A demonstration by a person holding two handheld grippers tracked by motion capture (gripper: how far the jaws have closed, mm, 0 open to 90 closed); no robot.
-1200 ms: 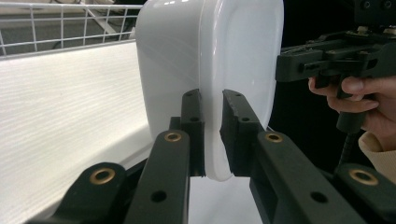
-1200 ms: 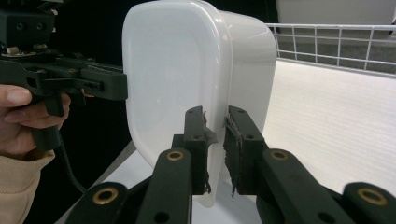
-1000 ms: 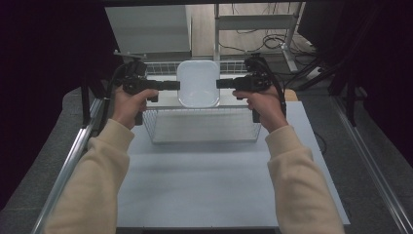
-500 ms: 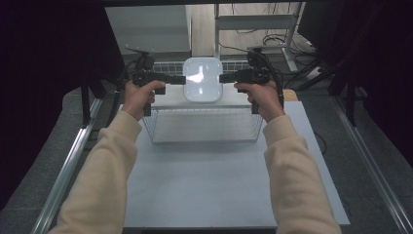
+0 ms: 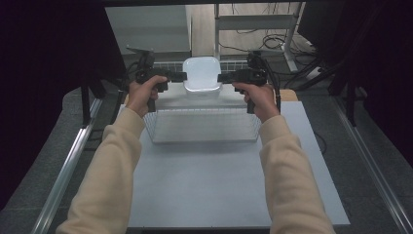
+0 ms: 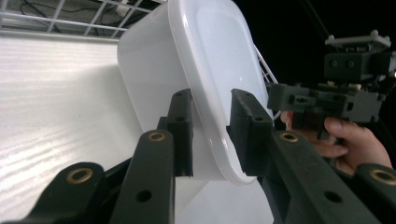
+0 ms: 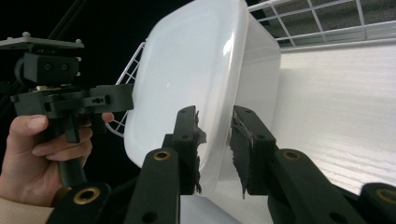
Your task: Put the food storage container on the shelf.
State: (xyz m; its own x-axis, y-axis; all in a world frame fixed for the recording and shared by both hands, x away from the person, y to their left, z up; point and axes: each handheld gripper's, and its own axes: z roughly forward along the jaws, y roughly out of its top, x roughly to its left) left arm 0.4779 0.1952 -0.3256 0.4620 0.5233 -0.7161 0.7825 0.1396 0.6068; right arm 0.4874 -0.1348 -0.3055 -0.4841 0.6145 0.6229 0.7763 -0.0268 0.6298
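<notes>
A white plastic tub (image 5: pixel 201 75) hangs in the air beyond the wire basket (image 5: pixel 202 124), held from both sides. My left gripper (image 5: pixel 182 76) is shut on the tub's left rim and my right gripper (image 5: pixel 220 78) on its right rim. In the left gripper view the tub (image 6: pixel 219 70) is tilted, and its rim passes between the jaws of the left gripper (image 6: pixel 211 100). In the right gripper view the tub's (image 7: pixel 196 70) rim sits the same way in the right gripper (image 7: pixel 215 116), with the left gripper (image 7: pixel 70 100) beyond it in a hand.
The wire basket stands at the far half of the pale table (image 5: pixel 219 185). Metal rails (image 5: pixel 68 165) run along both table sides. A desk frame and cables (image 5: pixel 263 29) lie beyond the table.
Both hands have carried the tub up and away from me, from just over the basket to beyond its far edge. The grips on both rims are unchanged.
</notes>
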